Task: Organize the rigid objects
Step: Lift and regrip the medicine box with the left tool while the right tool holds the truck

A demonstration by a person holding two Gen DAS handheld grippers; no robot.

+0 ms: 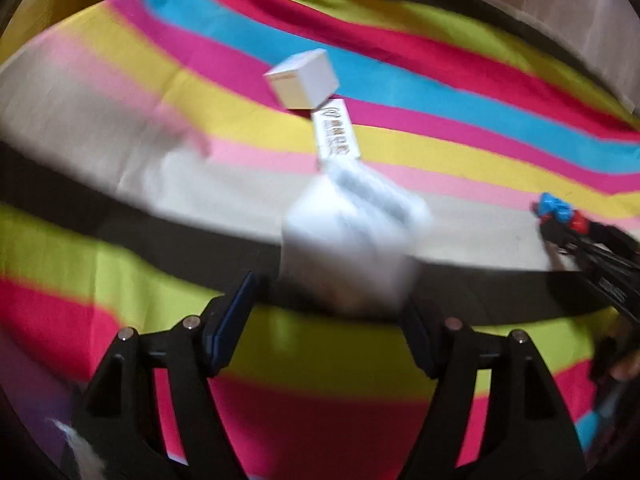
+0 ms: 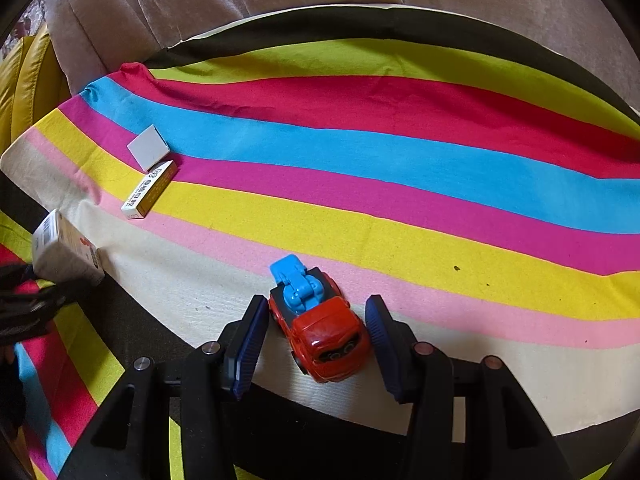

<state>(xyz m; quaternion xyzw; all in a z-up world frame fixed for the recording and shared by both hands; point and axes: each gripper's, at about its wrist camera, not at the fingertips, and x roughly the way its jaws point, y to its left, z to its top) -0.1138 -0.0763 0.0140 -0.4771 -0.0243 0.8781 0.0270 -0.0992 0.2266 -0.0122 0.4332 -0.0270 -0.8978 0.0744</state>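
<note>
My right claw stood spread, its two blue pads on either side of the toy truck with a gap on each flank, so I was not yet pinching it. The truck sat on the cream stripe of the striped cloth, red cab toward me and the blue piece on its back pointing away. I judged it hard plastic or metal, stiff and smooth, a little heavy for its size, and apt to roll on its wheels if nudged. The red cab's flat sides, just above the wheels, seemed the best place to take hold; the blue piece looked jointed and might give under a squeeze.

My left claw was also spread wide, with a white box at its tips. That view was smeared by motion, so I could not tell for sure whether the pads touched the box; it seemed to sit loose between them. In the right view the same box lay tilted at the cloth's near left edge. I took it for thin card, light and easily dented, best gripped across its broad faces with a gentle press.

Farther out lay two more boxes, end to corner and touching or nearly so: a small white cube-shaped box on the magenta and blue stripes, and a slim printed box across the yellow one. Both looked like light card with square edges that should seat well against flat pads, though the slim one would be better taken across its narrow width.
</note>
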